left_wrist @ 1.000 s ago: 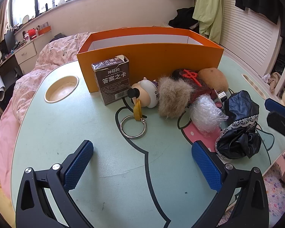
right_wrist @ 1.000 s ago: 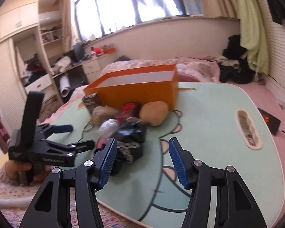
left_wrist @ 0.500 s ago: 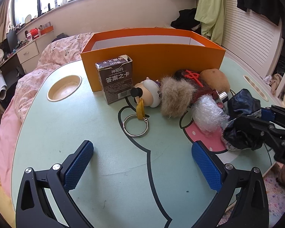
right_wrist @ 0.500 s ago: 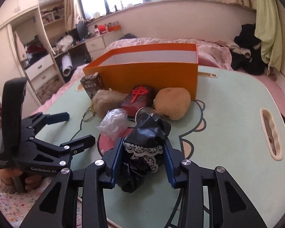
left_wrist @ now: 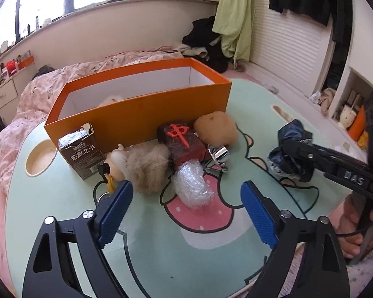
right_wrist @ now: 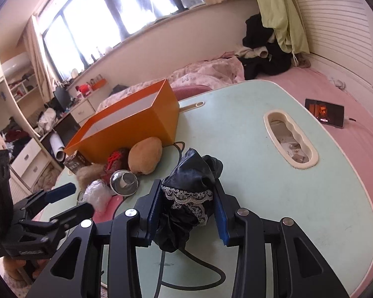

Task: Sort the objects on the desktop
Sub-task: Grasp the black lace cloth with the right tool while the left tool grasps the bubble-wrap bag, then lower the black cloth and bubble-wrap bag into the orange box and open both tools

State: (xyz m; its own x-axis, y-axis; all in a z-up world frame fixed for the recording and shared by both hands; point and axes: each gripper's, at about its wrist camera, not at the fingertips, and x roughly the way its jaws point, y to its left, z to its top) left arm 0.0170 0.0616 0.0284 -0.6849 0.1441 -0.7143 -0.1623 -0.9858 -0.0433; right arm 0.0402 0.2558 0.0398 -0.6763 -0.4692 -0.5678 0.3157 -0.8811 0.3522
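Observation:
My right gripper [right_wrist: 187,206] is shut on a black cloth with white lace trim [right_wrist: 191,183] and holds it above the green table; it also shows in the left wrist view [left_wrist: 292,149]. My left gripper [left_wrist: 186,213] is open and empty, low over the table in front of a clear plastic wad [left_wrist: 192,182]. Behind it lie a fur ball [left_wrist: 149,166], a dark red mahjong block [left_wrist: 182,141], a brown plush [left_wrist: 215,129], a silver metal piece [left_wrist: 217,155], a small doll with key ring [left_wrist: 113,162] and a dark carton [left_wrist: 80,150]. An orange box [left_wrist: 139,114] stands at the back.
The table has a round cup recess [left_wrist: 41,157] at the left and an oblong slot [right_wrist: 289,139] at the right. A phone [right_wrist: 324,111] lies on the pink bed beyond the table edge. Bed and drawers surround the table.
My right gripper closed on the black lace cloth and lifted it off the table to the right. My left gripper moved forward toward the pile, still open.

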